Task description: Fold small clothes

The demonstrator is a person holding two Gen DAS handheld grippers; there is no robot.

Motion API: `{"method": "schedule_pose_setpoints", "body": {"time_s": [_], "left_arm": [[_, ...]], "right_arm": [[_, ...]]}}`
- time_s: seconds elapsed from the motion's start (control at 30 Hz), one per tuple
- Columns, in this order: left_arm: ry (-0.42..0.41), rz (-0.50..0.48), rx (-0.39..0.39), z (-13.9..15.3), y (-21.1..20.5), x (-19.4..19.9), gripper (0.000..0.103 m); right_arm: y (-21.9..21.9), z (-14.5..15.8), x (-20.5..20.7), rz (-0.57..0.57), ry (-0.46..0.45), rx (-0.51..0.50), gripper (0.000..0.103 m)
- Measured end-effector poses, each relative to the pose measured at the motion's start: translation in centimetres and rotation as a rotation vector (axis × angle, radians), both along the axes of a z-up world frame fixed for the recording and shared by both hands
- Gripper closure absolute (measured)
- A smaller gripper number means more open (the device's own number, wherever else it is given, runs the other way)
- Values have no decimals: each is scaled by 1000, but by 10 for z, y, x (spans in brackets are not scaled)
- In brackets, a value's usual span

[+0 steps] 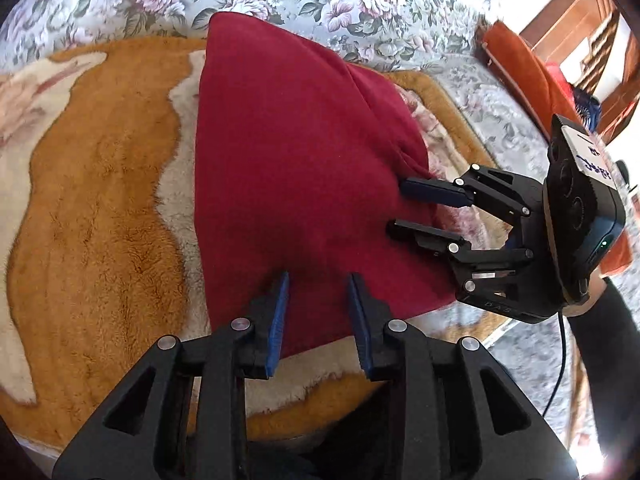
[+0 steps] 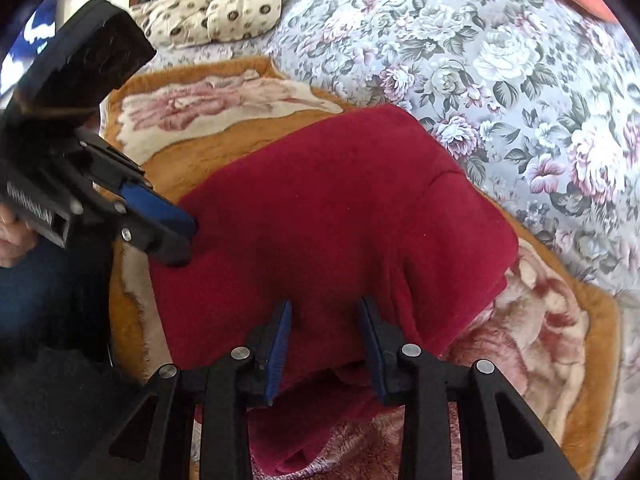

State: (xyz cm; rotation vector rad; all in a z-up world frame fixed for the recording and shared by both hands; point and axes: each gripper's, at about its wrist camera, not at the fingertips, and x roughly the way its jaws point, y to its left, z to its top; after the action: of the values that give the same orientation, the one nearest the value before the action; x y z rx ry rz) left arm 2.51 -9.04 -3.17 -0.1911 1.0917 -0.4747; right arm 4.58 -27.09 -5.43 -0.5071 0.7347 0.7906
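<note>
The red cloth (image 1: 296,184) is lying mid-frame on the orange blanket (image 1: 96,208), already doubled over. The left gripper (image 1: 318,280) is hovering at its lower edge, jaws partly apart and holding nothing. The right gripper (image 1: 400,210) is reaching in from the right of the frame, jaws likewise part-open over the cloth's right edge; whether any cloth is sitting between them, I cannot tell. The likely risks: jaws this narrow may be catching only the top layer, pulling the fold apart, or snagging the blanket's pile along with the cloth.
</note>
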Motion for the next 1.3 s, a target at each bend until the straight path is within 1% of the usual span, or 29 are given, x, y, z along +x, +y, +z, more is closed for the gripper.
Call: {"method": "schedule_pose_setpoints", "body": {"time_s": [0.03,0.07,0.17,0.2,0.23,0.27,0.33,0.37,0.4,0.43,0.53,0.57,0.6,0.67,0.7,0.73,0.77,0.8,0.83,0.87,0.9,0.93,0.97,1.03,1.1,1.13,1.17,1.2,1.3], "left_arm": [[1,3,-8,0,2,1,74],[5,14,-34,1,6,1,74],[6,39,-107,5,19,1,74],[2,47,-123,6,22,2,74],[0,51,-126,7,23,1,74],[-4,52,-117,8,22,2,74],[-14,43,-83,11,17,1,74],[-25,36,-59,13,14,0,73],[-32,30,-47,13,12,-1,70],[-38,24,-38,14,10,-2,69],[-46,17,-27,13,8,-4,69],[-48,17,-27,13,8,-5,69],[-50,20,-36,13,10,-6,69],[-52,27,-59,13,13,-6,69],[-51,30,-64,14,13,-5,69],[-52,32,-69,14,14,-5,69],[-53,31,-73,14,14,-4,69],[-54,29,-74,15,13,-4,69],[-55,28,-71,14,12,-3,69],[-56,27,-66,14,11,-3,69],[-58,26,-63,15,11,-3,69],[-61,24,-59,15,10,-4,69],[-62,23,-58,15,10,-4,69],[-59,22,-57,15,9,-4,69],[-59,22,-59,14,9,-3,69],[-66,27,-62,15,10,-4,69],[-73,31,-67,15,11,-4,69],[-72,30,-65,15,10,-4,69],[-72,27,-61,16,8,-3,69]], "right_arm": [[-1,-1,0,-16,12,22,71],[-1,2,0,-36,41,51,71],[3,19,1,-43,94,70,71],[4,28,2,-48,91,102,71],[2,44,8,-82,57,160,71],[1,52,12,-113,39,190,71],[0,69,34,-224,7,253,70],[3,72,48,-289,4,252,70],[6,69,58,-325,18,237,70],[13,57,75,-355,73,192,69],[22,15,100,-383,182,37,69],[18,14,101,-382,176,67,67],[17,17,105,-401,211,77,66],[18,24,109,-429,252,61,66],[22,34,112,-451,270,38,67],[24,38,114,-467,273,36,67],[27,50,118,-489,273,64,66],[27,54,123,-494,275,90,65],[35,64,128,-483,287,146,65],[43,68,130,-469,295,168,65],[59,72,137,-444,298,187,65],[71,72,143,-433,293,177,65],[84,69,149,-423,298,160,65],[110,51,167,-416,313,107,65],[120,18,181,-460,300,-27,64],[120,0,186,-469,313,-80,62],[118,-10,185,-457,284,-75,54],[115,-10,184,-463,261,-48,51],[107,-3,184,-473,284,-6,50]]}}
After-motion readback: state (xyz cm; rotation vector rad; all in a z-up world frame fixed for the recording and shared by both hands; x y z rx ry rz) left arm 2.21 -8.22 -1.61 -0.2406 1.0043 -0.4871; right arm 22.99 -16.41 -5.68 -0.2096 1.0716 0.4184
